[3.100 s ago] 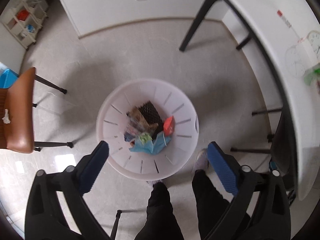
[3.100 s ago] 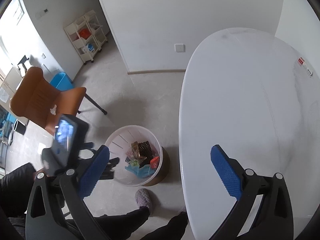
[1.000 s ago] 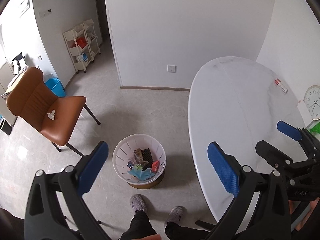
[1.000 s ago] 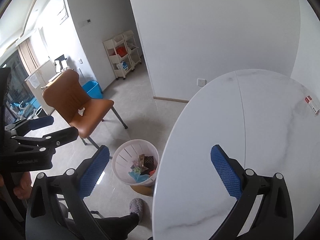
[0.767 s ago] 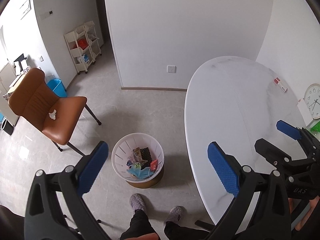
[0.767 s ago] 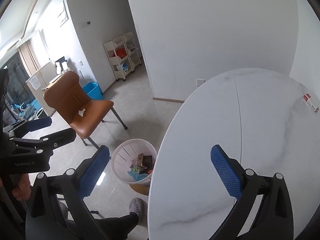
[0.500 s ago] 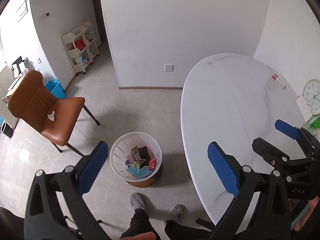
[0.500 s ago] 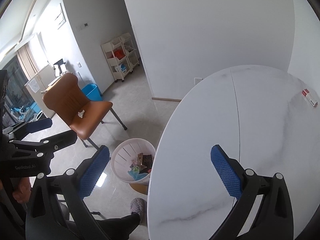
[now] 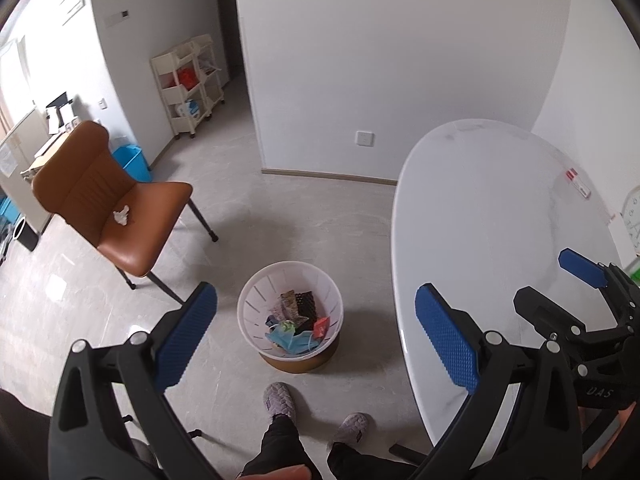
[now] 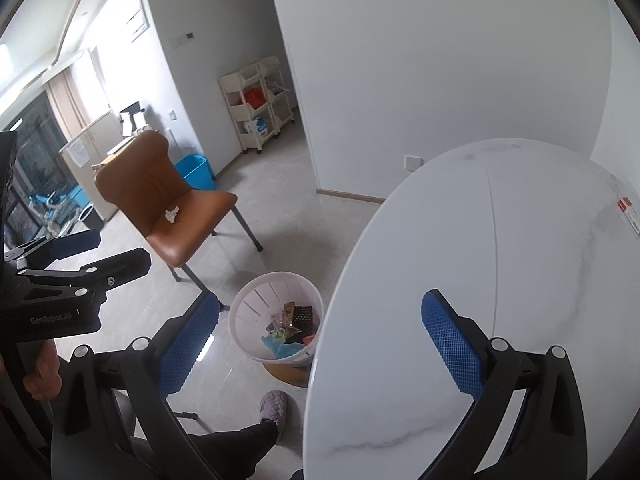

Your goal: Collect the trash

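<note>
Several wrappers already sit in the white bin (image 9: pixel 290 322); one crumpled tissue (image 9: pixel 121 216) remains on the chair (image 9: pixel 136 216) at 10 o'clock. Left hand-held gripper (image 9: pixel 312 338) and right hand-held gripper (image 10: pixel 316 342) both spread apart, empty.

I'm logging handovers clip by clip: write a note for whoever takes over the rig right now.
Left gripper: jaws open, holding nothing.
Right gripper: jaws open, holding nothing.
White slotted plastic waste basket stands on the floor beside the white marble oval table; wrappers and a blue face mask are already inside.
Left: crumpled white tissue on the brown leather chair; small red-and-white packet on the table's far side.
</note>
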`<action>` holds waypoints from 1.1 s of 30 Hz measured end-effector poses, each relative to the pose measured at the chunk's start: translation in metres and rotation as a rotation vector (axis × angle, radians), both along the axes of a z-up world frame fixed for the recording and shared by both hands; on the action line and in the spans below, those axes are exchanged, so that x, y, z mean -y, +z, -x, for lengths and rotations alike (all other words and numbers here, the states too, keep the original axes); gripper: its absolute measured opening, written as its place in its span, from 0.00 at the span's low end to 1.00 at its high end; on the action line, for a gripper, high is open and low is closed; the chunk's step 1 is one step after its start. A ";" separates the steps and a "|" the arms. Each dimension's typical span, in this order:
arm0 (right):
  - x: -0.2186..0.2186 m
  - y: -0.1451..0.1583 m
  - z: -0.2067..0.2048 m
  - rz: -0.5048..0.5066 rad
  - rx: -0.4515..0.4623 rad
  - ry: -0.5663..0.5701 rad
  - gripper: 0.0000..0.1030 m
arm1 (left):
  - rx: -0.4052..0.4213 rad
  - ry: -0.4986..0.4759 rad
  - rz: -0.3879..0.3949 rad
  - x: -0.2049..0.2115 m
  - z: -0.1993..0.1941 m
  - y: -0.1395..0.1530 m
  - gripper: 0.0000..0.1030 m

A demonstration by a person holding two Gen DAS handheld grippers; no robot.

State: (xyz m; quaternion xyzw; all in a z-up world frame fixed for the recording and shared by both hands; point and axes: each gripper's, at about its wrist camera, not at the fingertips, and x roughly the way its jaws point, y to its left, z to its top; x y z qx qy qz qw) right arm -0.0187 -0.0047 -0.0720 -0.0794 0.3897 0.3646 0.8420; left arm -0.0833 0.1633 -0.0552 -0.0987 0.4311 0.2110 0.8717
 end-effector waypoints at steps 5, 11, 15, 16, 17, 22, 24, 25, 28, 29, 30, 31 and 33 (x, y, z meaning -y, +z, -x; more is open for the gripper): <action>-0.012 0.002 0.002 -0.002 0.005 0.025 0.98 | 0.005 0.029 -0.003 -0.008 0.005 0.002 0.92; -0.014 0.002 0.002 -0.005 0.010 0.032 0.98 | 0.007 0.038 -0.006 -0.012 0.006 0.003 0.92; -0.015 0.003 0.003 -0.004 0.008 0.030 0.98 | 0.010 0.038 -0.008 -0.012 0.007 0.004 0.92; -0.015 0.003 0.003 -0.004 0.009 0.029 0.98 | 0.011 0.039 -0.009 -0.012 0.007 0.004 0.92; -0.015 0.003 0.003 -0.005 0.010 0.029 0.98 | 0.011 0.040 -0.010 -0.012 0.007 0.004 0.92; -0.014 0.004 0.002 -0.011 0.010 0.028 0.98 | 0.013 0.040 -0.012 -0.013 0.007 0.005 0.92; -0.014 0.004 0.002 -0.011 0.010 0.029 0.98 | 0.013 0.039 -0.014 -0.013 0.006 0.007 0.92; -0.014 0.004 0.002 -0.012 0.009 0.029 0.98 | 0.013 0.037 -0.015 -0.013 0.006 0.007 0.92; -0.013 0.004 0.002 -0.012 0.010 0.030 0.98 | 0.011 0.035 -0.018 -0.013 0.004 0.008 0.92; -0.013 0.004 0.002 -0.012 0.010 0.030 0.98 | 0.011 0.034 -0.018 -0.013 0.003 0.008 0.92; -0.013 0.004 0.001 -0.013 0.009 0.029 0.98 | 0.013 0.036 -0.019 -0.012 0.004 0.008 0.92; -0.012 0.004 0.001 -0.014 0.008 0.028 0.98 | 0.012 0.036 -0.019 -0.012 0.004 0.008 0.92; -0.011 0.005 0.001 -0.014 0.009 0.027 0.98 | 0.011 0.034 -0.020 -0.012 0.003 0.008 0.92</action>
